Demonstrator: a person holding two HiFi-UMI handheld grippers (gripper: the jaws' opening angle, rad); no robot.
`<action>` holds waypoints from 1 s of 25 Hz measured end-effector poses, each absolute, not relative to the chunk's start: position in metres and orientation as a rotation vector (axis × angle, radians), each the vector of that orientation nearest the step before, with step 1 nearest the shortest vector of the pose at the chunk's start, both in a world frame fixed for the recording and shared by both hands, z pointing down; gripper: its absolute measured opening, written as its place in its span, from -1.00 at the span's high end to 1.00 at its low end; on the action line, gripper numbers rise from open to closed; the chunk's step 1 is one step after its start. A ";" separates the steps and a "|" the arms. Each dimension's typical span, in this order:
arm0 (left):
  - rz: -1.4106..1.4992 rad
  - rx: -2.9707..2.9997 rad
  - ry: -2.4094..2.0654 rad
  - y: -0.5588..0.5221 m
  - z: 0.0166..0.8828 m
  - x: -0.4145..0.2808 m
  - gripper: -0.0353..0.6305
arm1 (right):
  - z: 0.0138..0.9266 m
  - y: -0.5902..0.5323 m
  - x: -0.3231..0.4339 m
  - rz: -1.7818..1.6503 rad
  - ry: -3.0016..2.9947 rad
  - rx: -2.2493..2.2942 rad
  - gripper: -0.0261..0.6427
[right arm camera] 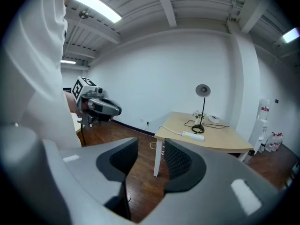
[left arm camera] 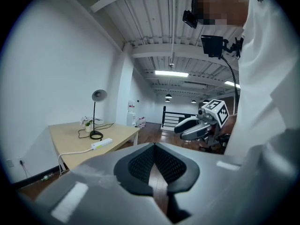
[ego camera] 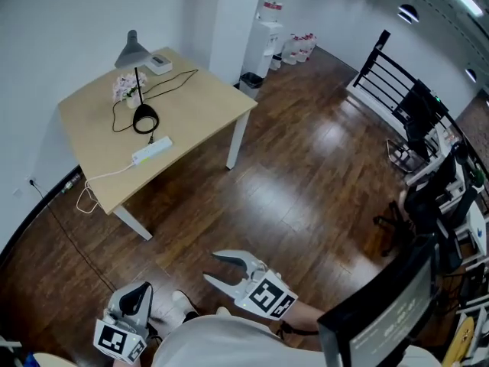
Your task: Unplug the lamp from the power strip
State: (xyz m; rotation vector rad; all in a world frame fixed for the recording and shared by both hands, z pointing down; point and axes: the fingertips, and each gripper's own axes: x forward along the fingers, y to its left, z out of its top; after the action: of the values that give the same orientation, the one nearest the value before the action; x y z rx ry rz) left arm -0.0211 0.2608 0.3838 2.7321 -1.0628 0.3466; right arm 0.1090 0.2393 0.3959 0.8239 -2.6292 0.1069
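A grey desk lamp (ego camera: 145, 119) stands on the light wooden table (ego camera: 199, 105) at the upper left, and its black cord (ego camera: 172, 82) loops over the tabletop. The white power strip (ego camera: 152, 151) lies just in front of the lamp base. Both grippers are held low, near the person's body and well away from the table. My left gripper (ego camera: 137, 295) is shut and empty. My right gripper (ego camera: 211, 267) is open with nothing between its fingers. The left gripper view shows the lamp (left arm camera: 96, 116) and strip (left arm camera: 101, 143) far off beyond my left gripper (left arm camera: 154, 161). The right gripper view shows the lamp (right arm camera: 201, 109), the strip (right arm camera: 193, 135) and my right gripper (right arm camera: 151, 161).
A small flower pot (ego camera: 126, 89) and a white box (ego camera: 159, 63) sit behind the lamp. The strip's white cable (ego camera: 99, 180) drops off the table's edge toward the wall. A water dispenser (ego camera: 267, 29), a bin (ego camera: 250, 81), a black railing (ego camera: 390, 71) and a monitor (ego camera: 390, 312) stand to the right.
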 end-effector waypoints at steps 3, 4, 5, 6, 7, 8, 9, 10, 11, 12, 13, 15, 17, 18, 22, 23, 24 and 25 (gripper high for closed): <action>0.345 2.736 -1.040 0.278 0.381 -0.004 0.88 | 0.389 0.255 0.122 0.098 -2.647 0.826 0.39; 0.341 2.737 -1.037 0.283 0.379 0.001 0.88 | 0.387 0.261 0.126 0.095 -2.652 0.825 0.39; 0.332 2.737 -1.039 0.287 0.377 0.005 0.88 | 0.386 0.266 0.130 0.094 -2.656 0.825 0.39; 0.316 2.733 -1.046 0.290 0.375 0.010 0.88 | 0.384 0.271 0.134 0.095 -2.660 0.826 0.40; 0.299 2.727 -1.056 0.294 0.373 0.014 0.88 | 0.383 0.275 0.138 0.097 -2.665 0.828 0.39; 0.291 2.726 -1.064 0.297 0.372 0.018 0.88 | 0.381 0.279 0.141 0.098 -2.670 0.831 0.39; 0.296 2.729 -1.067 0.301 0.372 0.022 0.88 | 0.380 0.282 0.144 0.096 -2.677 0.833 0.39; 0.309 2.736 -1.066 0.305 0.373 0.026 0.88 | 0.379 0.285 0.147 0.095 -2.684 0.835 0.40; 0.321 2.742 -1.061 0.308 0.374 0.030 0.88 | 0.377 0.287 0.150 0.095 -2.690 0.838 0.40; 0.328 2.746 -1.055 0.311 0.374 0.034 0.88 | 0.377 0.289 0.153 0.093 -2.693 0.841 0.40; 0.331 2.749 -1.049 0.313 0.374 0.036 0.88 | 0.377 0.292 0.155 0.092 -2.688 0.841 0.40; 0.330 2.751 -1.044 0.317 0.374 0.039 0.88 | 0.380 0.297 0.160 0.092 -2.664 0.834 0.39; 0.332 2.749 -1.038 0.319 0.374 0.041 0.88 | 0.381 0.300 0.162 0.098 -2.671 0.842 0.40; 0.333 2.749 -1.033 0.320 0.375 0.042 0.88 | 0.381 0.300 0.163 0.107 -2.680 0.851 0.40; 0.345 2.758 -1.018 0.323 0.377 0.044 0.88 | 0.383 0.302 0.168 0.157 -2.696 0.877 0.40; 0.347 2.759 -1.015 0.323 0.378 0.045 0.88 | 0.384 0.303 0.169 0.157 -2.684 0.875 0.40; 0.347 2.759 -1.013 0.322 0.378 0.044 0.88 | 0.384 0.303 0.169 0.158 -2.683 0.876 0.40; 0.346 2.759 -1.012 0.322 0.378 0.043 0.88 | 0.383 0.303 0.167 0.161 -2.692 0.881 0.40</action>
State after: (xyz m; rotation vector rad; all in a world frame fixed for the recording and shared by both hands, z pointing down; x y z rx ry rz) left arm 0.0434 0.3218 0.3778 2.7592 -1.0120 0.3457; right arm 0.1673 0.3029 0.3834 0.8809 -2.6924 0.1613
